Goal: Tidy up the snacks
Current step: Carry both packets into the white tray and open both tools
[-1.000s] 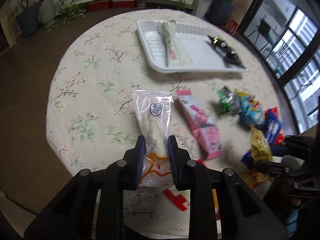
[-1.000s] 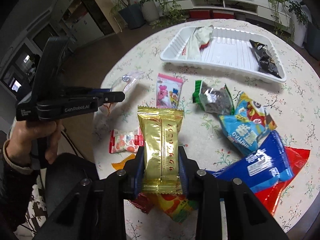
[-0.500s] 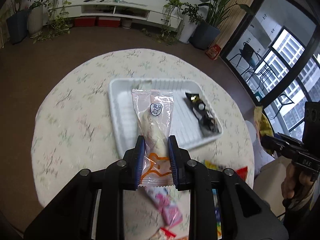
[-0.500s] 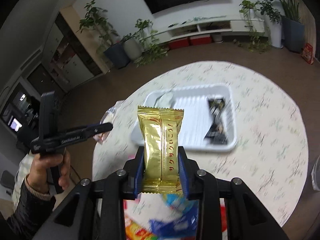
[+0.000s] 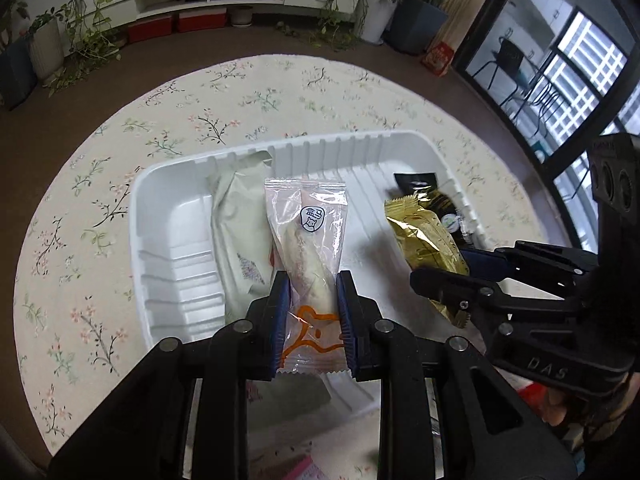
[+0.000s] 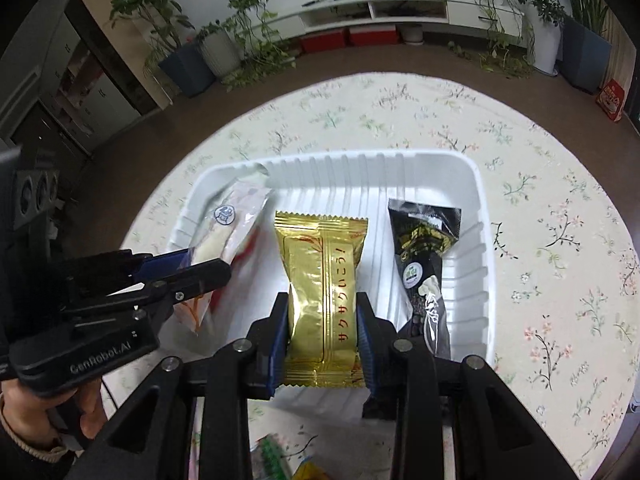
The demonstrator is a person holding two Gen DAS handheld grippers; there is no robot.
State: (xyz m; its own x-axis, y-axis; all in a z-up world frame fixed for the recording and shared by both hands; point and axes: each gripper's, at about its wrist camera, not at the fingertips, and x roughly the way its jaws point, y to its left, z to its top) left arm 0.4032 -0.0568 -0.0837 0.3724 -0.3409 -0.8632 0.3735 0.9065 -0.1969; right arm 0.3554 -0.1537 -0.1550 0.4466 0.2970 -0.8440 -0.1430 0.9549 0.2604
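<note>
Both hand-held grippers had moved from above the loose snacks to over the white ribbed plastic tray (image 5: 136, 216): left hand-held gripper (image 5: 312, 316) pinching a clear-wrapped pastry stick (image 5: 310, 236), right hand-held gripper (image 6: 322, 328) pinching a gold foil snack packet (image 6: 320, 280).

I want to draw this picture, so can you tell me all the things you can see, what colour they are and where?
tray: one, white, middle of the table
table: one, round, cream cloth with little flowers
pale green packet: one, lying in the tray's left part
black packet: one, lying in the tray's right part
clear packet: one, see-through with an orange drawing, held over the tray
gold packet: one, shiny gold with red writing, held over the tray
potted plants: several, green, on the floor by the far wall
low shelf: one, white, along the far wall
red boxes: two, under the shelf
left gripper: black, shut on the clear packet
right gripper: black, shut on the gold packet
hand: one, holding the left gripper
</note>
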